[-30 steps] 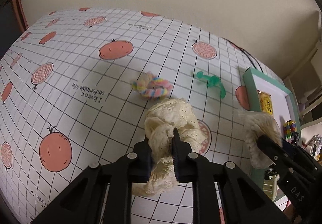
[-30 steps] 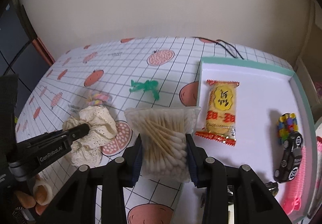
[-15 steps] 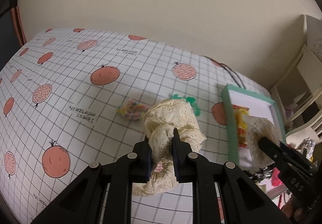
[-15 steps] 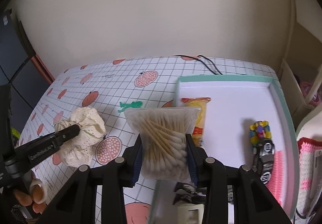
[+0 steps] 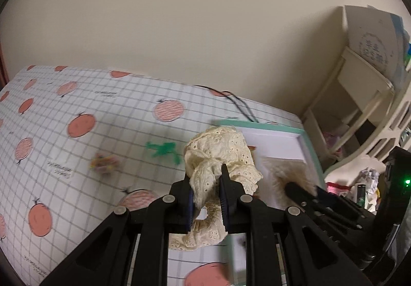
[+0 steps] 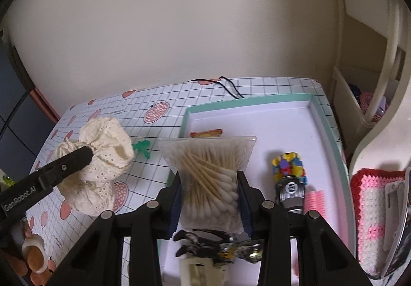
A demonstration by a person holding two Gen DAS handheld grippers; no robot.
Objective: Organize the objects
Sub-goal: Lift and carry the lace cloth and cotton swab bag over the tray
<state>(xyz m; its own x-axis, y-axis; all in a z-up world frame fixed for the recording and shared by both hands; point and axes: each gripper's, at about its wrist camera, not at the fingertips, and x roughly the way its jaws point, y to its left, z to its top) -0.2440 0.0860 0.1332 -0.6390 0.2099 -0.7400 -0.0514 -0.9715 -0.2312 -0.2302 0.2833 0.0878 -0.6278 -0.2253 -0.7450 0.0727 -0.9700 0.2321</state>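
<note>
My left gripper [image 5: 206, 178] is shut on a cream lace scrunchie [image 5: 221, 150], held in the air near the left rim of the mint-edged white tray [image 5: 305, 132]. From the right wrist view the same scrunchie [image 6: 105, 155] hangs left of the tray [image 6: 257, 103]. My right gripper [image 6: 209, 183] is shut on a clear bag of cotton swabs [image 6: 208, 170], raised over the tray's left part. On the tablecloth lie a green toy figure [image 5: 163, 150] and a pastel hair tie [image 5: 104, 164], both blurred.
Inside the tray sit a yellow snack packet [image 6: 205, 133], a multicoloured bead toy [image 6: 287, 165], a dark toy car [image 6: 290, 193], a pink comb [image 6: 314, 202] and a dark figure [image 6: 218, 245]. A black cable [image 6: 226, 85] trails at the table's back. Cream shelves [image 5: 359, 106] stand on the right.
Both grippers have lifted and swung right with their loads: the scrunchie went from over the tablecloth to beside the tray, and the cotton swab bag came over the tray's left part.
</note>
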